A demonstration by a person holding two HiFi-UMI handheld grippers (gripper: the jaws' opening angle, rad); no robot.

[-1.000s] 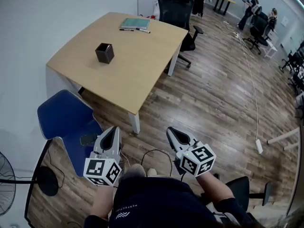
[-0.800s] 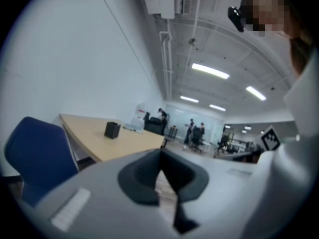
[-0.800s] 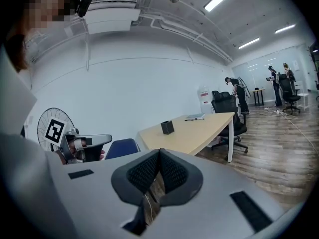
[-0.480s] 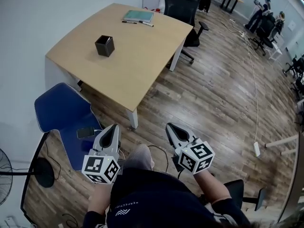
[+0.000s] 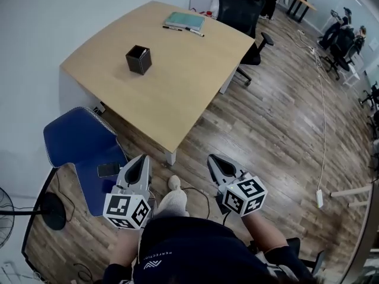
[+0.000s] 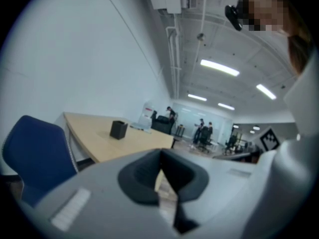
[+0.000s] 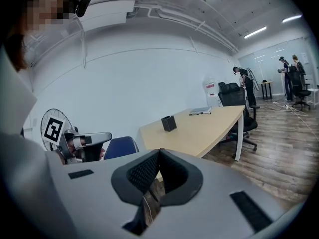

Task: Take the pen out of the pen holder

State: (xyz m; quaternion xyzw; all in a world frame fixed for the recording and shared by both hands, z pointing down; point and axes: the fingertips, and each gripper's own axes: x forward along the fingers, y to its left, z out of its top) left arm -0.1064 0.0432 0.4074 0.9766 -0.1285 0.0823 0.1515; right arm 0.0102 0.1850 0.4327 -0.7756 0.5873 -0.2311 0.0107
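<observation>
The black square pen holder (image 5: 138, 60) stands on the light wooden table (image 5: 177, 93), far ahead of both grippers; it also shows small as the holder (image 6: 118, 129) and the holder (image 7: 169, 123). Whether a pen stands in it is too small to tell. My left gripper (image 5: 141, 160) and right gripper (image 5: 214, 160) are held low over the wood floor, short of the table's near corner. Both are shut with nothing between the jaws, as the left gripper (image 6: 160, 159) and the right gripper (image 7: 159, 157) show.
A blue chair (image 5: 77, 144) with a phone (image 5: 109, 170) on its seat stands left of me by the table. A green notebook (image 5: 184, 21) and loose pens (image 5: 195, 32) lie at the table's far edge. A black office chair (image 5: 240, 7) is behind it. A fan base (image 5: 47, 212) and cables sit on the floor.
The table and blue chair have drifted nearer and to the right in the head view as the person steps forward. Both grippers stay shut and empty in front of the body.
</observation>
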